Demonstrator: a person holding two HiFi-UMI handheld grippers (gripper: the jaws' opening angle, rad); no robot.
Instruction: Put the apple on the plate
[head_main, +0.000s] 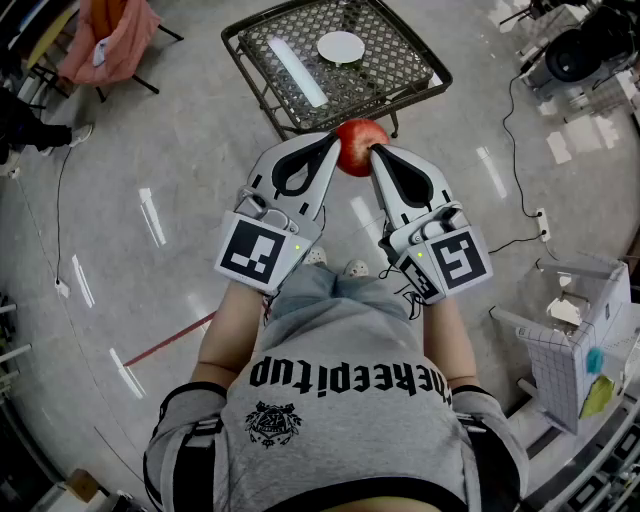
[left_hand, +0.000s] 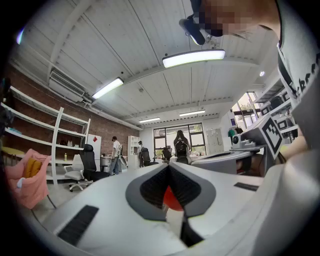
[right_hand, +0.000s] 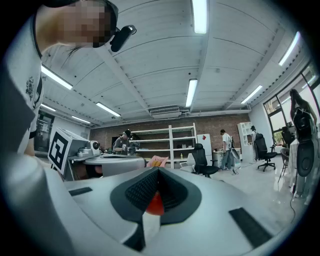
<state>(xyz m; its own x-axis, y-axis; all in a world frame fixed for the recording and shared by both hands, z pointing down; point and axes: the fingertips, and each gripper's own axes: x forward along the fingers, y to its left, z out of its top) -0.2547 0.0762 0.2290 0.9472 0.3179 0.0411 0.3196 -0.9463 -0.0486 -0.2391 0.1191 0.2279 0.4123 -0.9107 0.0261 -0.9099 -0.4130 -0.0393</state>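
Note:
A red apple hangs in the air, pinched between the tips of my two grippers and not inside either one's jaws. My left gripper presses it from the left and my right gripper from the right. Each gripper's own jaws are shut tip to tip. In the left gripper view a bit of the apple shows red through the gap in the closed jaws, and the same holds for the apple in the right gripper view. The white plate lies on a wire-mesh table just beyond the apple.
A long white strip lies on the mesh beside the plate. A chair draped in pink cloth stands far left. Cables run across the floor at right, near a white cart. People and office chairs stand farther off.

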